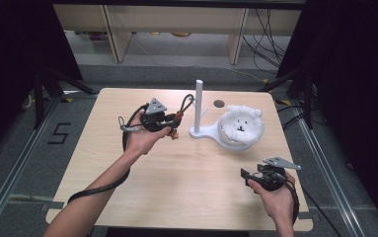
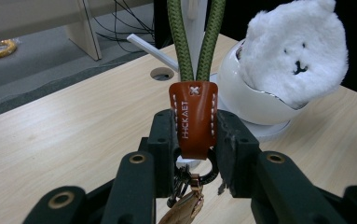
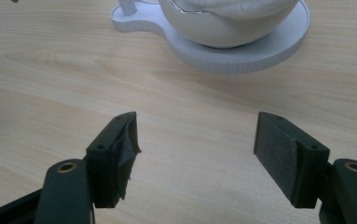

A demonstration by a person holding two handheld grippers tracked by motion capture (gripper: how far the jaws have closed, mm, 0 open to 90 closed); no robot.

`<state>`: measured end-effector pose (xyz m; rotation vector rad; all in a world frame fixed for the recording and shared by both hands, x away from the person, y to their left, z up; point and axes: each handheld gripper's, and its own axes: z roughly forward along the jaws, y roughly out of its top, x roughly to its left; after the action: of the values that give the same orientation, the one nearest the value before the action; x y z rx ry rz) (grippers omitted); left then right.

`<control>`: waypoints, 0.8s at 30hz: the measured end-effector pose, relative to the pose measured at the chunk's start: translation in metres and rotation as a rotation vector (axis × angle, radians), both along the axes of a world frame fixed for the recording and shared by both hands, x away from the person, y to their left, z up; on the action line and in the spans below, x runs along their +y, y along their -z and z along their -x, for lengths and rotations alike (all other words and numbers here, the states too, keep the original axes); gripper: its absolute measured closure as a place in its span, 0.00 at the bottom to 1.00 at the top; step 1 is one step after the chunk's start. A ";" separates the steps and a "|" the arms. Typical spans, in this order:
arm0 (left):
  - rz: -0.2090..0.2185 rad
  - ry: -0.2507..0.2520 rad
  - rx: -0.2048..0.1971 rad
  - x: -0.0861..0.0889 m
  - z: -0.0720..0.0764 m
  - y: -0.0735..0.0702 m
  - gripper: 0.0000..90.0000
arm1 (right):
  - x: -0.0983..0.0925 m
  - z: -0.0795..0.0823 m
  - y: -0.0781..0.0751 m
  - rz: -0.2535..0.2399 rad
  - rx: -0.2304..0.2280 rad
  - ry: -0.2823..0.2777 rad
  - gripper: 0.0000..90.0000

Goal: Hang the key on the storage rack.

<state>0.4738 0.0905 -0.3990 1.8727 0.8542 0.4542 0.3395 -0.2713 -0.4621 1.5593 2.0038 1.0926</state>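
Left tongs (image 2: 195, 154) clamped on brown leather tab (image 2: 194, 119) of a keychain strap w/ green cord loop (image 2: 195, 42); metal clasp & ring hang below the tab, between the pads. Loop stands up above the tab, free, not yet over anything. In high view, left tongs (image 1: 169, 126) held up over the surface (image 1: 176, 187), left of centre, loop (image 1: 187, 102) leaning toward white post (image 1: 199, 106) of the stand — near it, apart, loop top below the post's tip.

Stand: white flat base (image 1: 211, 132) w/ upright post at one end, a white bowl (image 1: 238, 138) at the other, fluffy white bear-face plush (image 1: 242, 123) sitting in the bowl. Thin white peg (image 2: 150, 49) sticks out sideways from post, seen in left gripper view behind the cord.

Right tongs (image 3: 195, 144) wide apart, holding nothing, low over bare surface just short of stand base (image 3: 241, 53). In high view right tongs (image 1: 253, 174) near front right corner, well apart from keychain.

Progress, as judged: pickup done, strap secured by its tab, loop presented upright. Probably approx. halfway. Left to do, likely: lift loop to post or peg, drop it over, let go. Cannot tell whether post or side peg is the target. Right tongs idle so far; might steady the base if stand tips.
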 end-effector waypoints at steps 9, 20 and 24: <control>-0.003 0.001 0.009 -0.006 -0.007 0.008 0.76 | -0.001 -0.001 0.002 -0.013 -0.009 -0.010 0.35; -0.006 0.002 0.012 -0.015 -0.013 0.014 0.75 | 0.002 0.002 0.001 -0.019 0.023 0.022 0.35; -0.011 0.002 0.010 -0.016 -0.015 0.015 0.74 | 0.003 0.002 0.002 -0.018 0.025 0.018 0.35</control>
<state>0.4888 0.0742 -0.4137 1.8866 0.8586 0.4493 0.3377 -0.2685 -0.4637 1.6040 1.9975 1.0931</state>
